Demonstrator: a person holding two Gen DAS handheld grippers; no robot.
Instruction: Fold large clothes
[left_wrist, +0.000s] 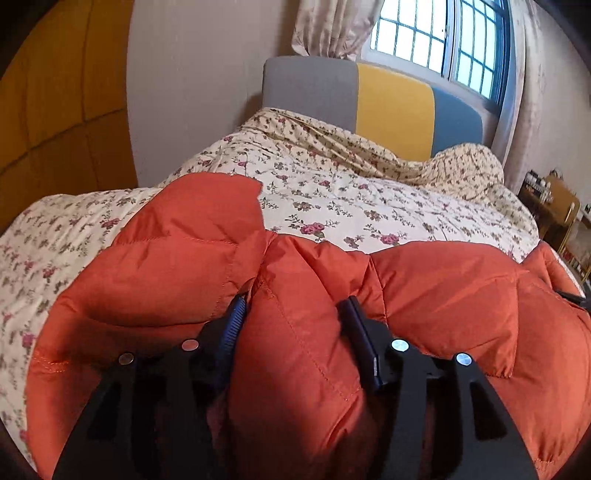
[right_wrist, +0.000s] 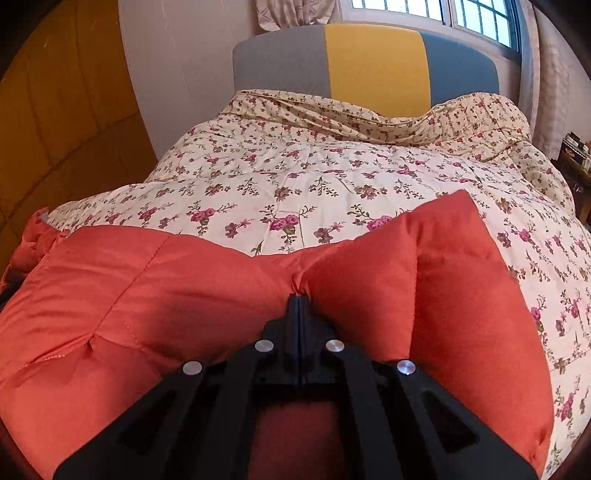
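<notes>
An orange quilted puffer jacket (left_wrist: 443, 295) lies across the near end of a bed; it also fills the lower part of the right wrist view (right_wrist: 147, 288). My left gripper (left_wrist: 293, 304) stands wide apart with a thick puffy fold of the jacket bulging between its fingers (left_wrist: 236, 317); whether it grips it is unclear. My right gripper (right_wrist: 298, 297) is shut tight on a pinched seam of the jacket, with fabric puffing up on both sides.
The bed has a cream floral quilt (right_wrist: 314, 173), bunched up near the grey, yellow and blue headboard (right_wrist: 373, 62). A window (left_wrist: 443, 37) with curtains is behind. A wooden wardrobe (left_wrist: 55, 92) stands left, a small cluttered table (left_wrist: 554, 210) right.
</notes>
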